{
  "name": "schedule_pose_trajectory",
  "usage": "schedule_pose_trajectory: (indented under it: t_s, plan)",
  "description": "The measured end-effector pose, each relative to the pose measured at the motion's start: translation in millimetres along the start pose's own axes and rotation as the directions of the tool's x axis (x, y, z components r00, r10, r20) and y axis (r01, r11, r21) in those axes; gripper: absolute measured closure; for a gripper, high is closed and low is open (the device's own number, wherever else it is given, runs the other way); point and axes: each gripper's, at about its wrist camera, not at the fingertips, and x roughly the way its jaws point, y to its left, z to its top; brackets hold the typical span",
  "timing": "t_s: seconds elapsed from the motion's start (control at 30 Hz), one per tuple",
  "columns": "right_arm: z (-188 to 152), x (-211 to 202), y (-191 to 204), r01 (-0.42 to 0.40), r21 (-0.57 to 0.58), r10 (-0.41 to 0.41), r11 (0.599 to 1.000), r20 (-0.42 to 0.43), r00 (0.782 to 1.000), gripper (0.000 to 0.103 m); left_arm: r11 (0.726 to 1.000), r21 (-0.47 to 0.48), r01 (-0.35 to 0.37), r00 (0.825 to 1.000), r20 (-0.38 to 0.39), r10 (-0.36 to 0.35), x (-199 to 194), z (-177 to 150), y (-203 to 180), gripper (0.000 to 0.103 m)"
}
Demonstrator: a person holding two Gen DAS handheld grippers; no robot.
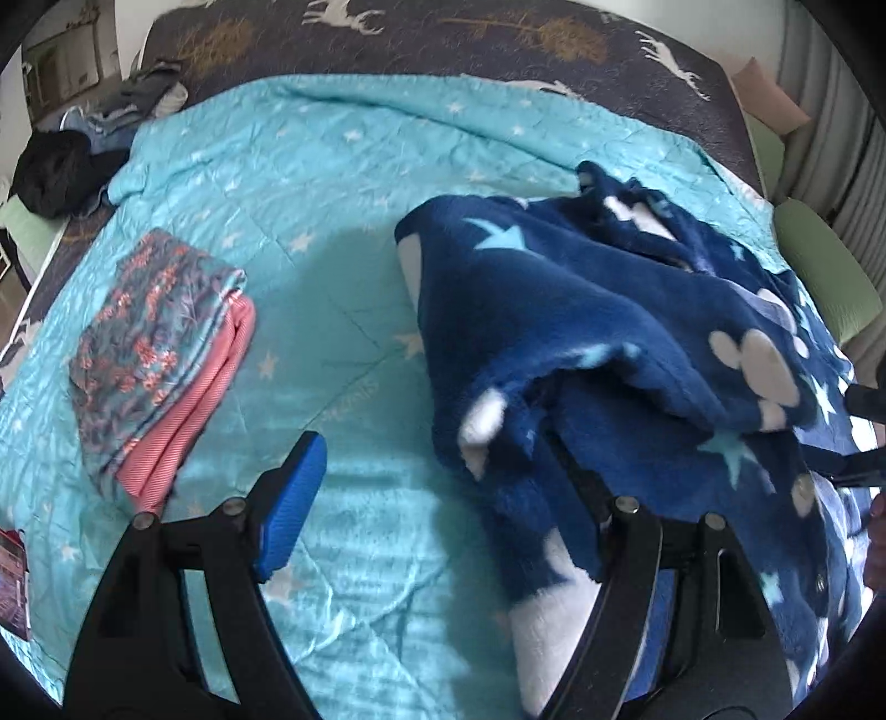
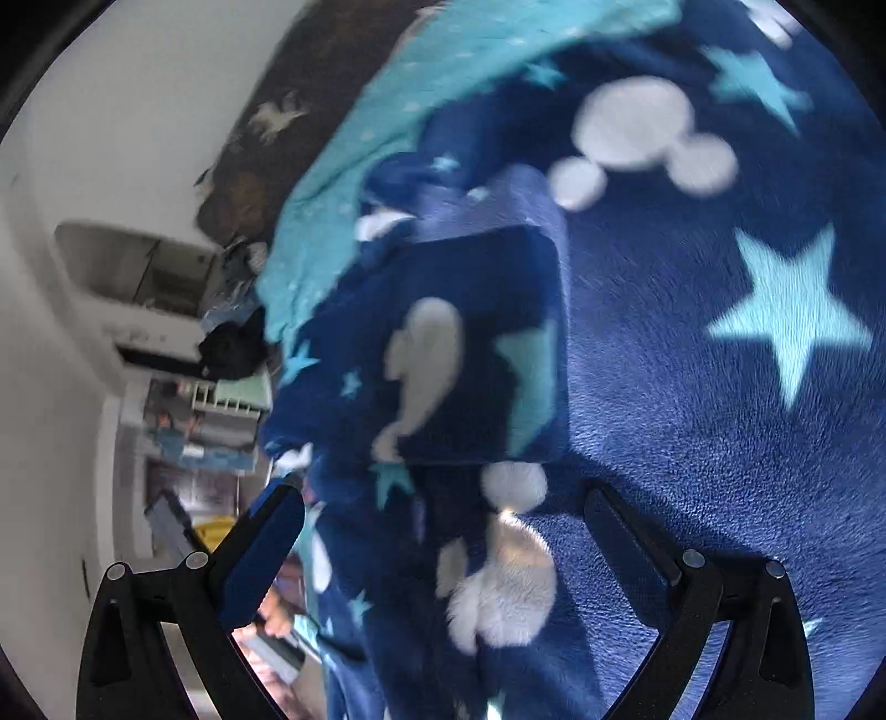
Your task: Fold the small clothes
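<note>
A navy fleece garment (image 1: 609, 343) with light stars and white mouse-head shapes lies crumpled on the right of a turquoise star-print quilt (image 1: 310, 183). My left gripper (image 1: 432, 459) is open; its left finger stands over bare quilt, and its right finger is draped by the garment's edge. In the right wrist view the same fleece (image 2: 692, 332) fills the frame, blurred. My right gripper (image 2: 443, 531) is open, with a fold of fleece between its spread fingers.
A folded stack (image 1: 160, 354) of floral teal and pink striped clothes lies on the quilt's left. Dark clothes (image 1: 50, 171) pile at the bed's far left corner. A green cushion (image 1: 825, 277) sits at the right edge. A dark deer-print blanket (image 1: 443, 39) covers the far bed.
</note>
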Motion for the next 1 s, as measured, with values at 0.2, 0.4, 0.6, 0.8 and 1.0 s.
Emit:
schedule_pose_trajectory:
  t_s: [0.2, 0.4, 0.6, 0.8, 1.0]
  plan:
    - [35, 26, 23, -0.005, 0.009, 0.004, 1.0, 0.07, 0.998, 0.0, 0.994, -0.104, 0.029, 0.999, -0.014, -0.03, 18, 5, 5, 0.026]
    - [64, 37, 34, 0.075, -0.042, -0.07, 0.996, 0.111, 0.991, 0.095, 0.993, -0.116, 0.013, 1.0, -0.02, -0.015, 20, 11, -4, 0.026]
    - [64, -57, 64, 0.201, -0.214, -0.103, 0.956, 0.399, 0.911, 0.095, 1.0, 0.007, 0.008, 1.0, -0.002, -0.008, 21, 11, -30, 0.026]
    - [66, -54, 5, 0.319, -0.149, -0.261, 0.936, 0.316, 0.912, 0.094, 0.999, 0.007, -0.032, 0.999, -0.025, 0.032, 30, 8, -31, 0.023]
    - [55, -35, -41, 0.294, -0.082, -0.264, 0.952, 0.267, 0.927, 0.093, 0.997, -0.031, -0.066, 0.997, -0.037, 0.064, 21, 0, -16, 0.02]
